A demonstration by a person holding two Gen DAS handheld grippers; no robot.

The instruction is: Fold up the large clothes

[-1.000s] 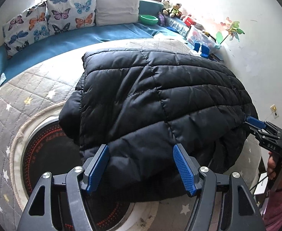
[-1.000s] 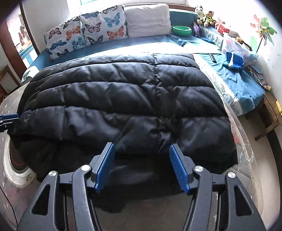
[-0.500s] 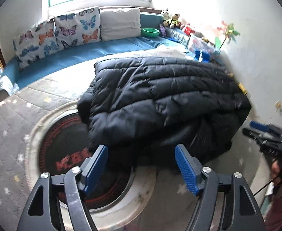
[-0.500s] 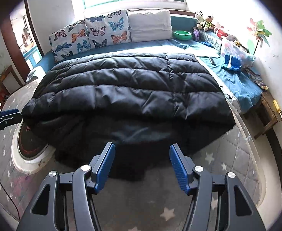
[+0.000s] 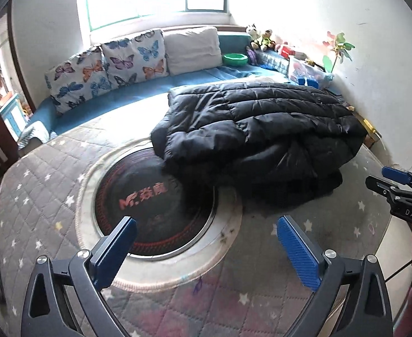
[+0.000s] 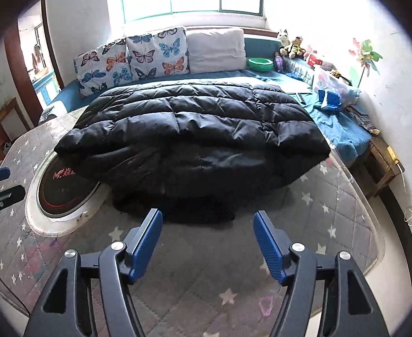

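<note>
The left gripper [image 5: 204, 248] is drawn back from the black puffer jacket [image 5: 256, 132], and its jaws have just been opening wide with nothing between them. The right gripper [image 6: 207, 241] is likewise pulled away, its jaws also just opening, empty. The jacket is now left folded on the grey starred mat [image 6: 332, 210], clear of both grippers, more of the mat's near edge being exposed.

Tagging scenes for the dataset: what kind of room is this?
Likely a home living room or bedroom: a blue daybed under a window with butterfly cushions, stuffed toys on the ledge, and a black puffer coat folded on a quilted, star-print table cover.
</note>
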